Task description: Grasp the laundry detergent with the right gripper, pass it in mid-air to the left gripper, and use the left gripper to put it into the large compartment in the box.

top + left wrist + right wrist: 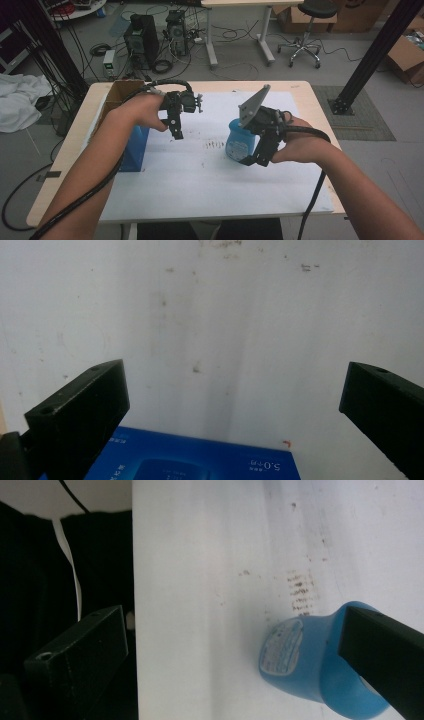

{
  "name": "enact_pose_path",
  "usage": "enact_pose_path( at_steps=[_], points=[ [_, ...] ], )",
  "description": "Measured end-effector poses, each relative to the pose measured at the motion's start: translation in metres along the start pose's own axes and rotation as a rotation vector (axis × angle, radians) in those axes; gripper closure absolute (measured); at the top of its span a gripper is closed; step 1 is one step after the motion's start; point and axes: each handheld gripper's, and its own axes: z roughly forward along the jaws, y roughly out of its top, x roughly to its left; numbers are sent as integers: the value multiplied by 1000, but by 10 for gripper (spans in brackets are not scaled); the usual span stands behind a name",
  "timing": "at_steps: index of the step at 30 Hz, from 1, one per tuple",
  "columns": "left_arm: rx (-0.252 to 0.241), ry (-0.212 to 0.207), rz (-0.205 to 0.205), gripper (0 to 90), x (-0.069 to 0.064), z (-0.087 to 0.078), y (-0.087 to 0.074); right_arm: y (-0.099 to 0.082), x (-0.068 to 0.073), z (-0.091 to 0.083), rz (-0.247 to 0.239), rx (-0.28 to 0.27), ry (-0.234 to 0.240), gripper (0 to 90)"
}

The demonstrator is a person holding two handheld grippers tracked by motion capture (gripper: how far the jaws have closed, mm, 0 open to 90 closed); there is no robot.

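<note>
Right tongs (250, 157) gape wide at the centre-right of the high view, one jaw against the blue bottle (239, 141) standing on the white counter (200, 190), nothing clamped. Left tongs (176, 131) hang wide open, empty, upper left of centre, beside the blue box (135, 150).

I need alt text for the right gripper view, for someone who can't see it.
A blue container lies on the white table mat, against the right claw's right-hand jaw. The jaws stand wide apart, the other one over the mat's edge with dark floor beyond it. Small dark smudges mark the mat just past the container.
</note>
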Motion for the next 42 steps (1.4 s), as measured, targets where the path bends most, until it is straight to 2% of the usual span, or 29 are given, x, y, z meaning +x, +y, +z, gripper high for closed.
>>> enact_pose_path(
  at_steps=[2, 7, 8, 9, 13, 16, 18, 19, 21, 23, 26, 28, 34, 37, 42],
  points=[
    [-5, 2, -1, 1, 0, 1, -1, -2, 0, -1, 2, -20, 1, 0],
    [-10, 1, -1, 1, -1, 0, -2, -19, 4, -5, 26, -126, -11, 0],
    [-10, 1, -1, 1, -1, 0, -2, -19, 4, -5, 26, -126, -11, 0],
    [-9, 1, 0, 1, -1, 0, -3, -27, 5, -7, 35, -170, -29, 0],
    [-10, 2, -2, 1, 0, -1, -5, -39, 5, -9, 59, -210, -56, 0],
    [-12, 1, -4, 1, 0, 0, -6, -60, 5, -12, 105, -249, -73, 0],
    [-13, 1, -4, 1, 0, 0, -6, -63, 5, -12, 109, -255, -89, 0],
    [-14, 2, -3, 1, 0, -1, -7, -74, 5, -14, 135, -264, -98, 0],
    [-15, 2, -3, 1, 0, -1, -7, -78, 5, -14, 142, -268, -112, 0],
    [-15, 3, -1, 1, 0, -2, -7, -93, 3, -15, 177, -286, -136, 0],
    [-20, 8, 0, 1, -1, -2, -7, -100, 2, -14, 195, -295, -135, 0],
    [-17, 7, 2, 1, -1, -3, -7, -112, -2, -9, 227, -302, -150, 0],
    [-12, 9, 10, 1, -5, -6, -8, -131, -12, -2, 275, -322, -179, 0],
    [-14, 22, 18, 1, -8, -8, -8, -139, -15, 2, 281, -329, -203, 0],
    [-21, 24, 25, 0, -10, -11, -8, -147, -21, 11, 294, -351, -212, 0]
  ],
)
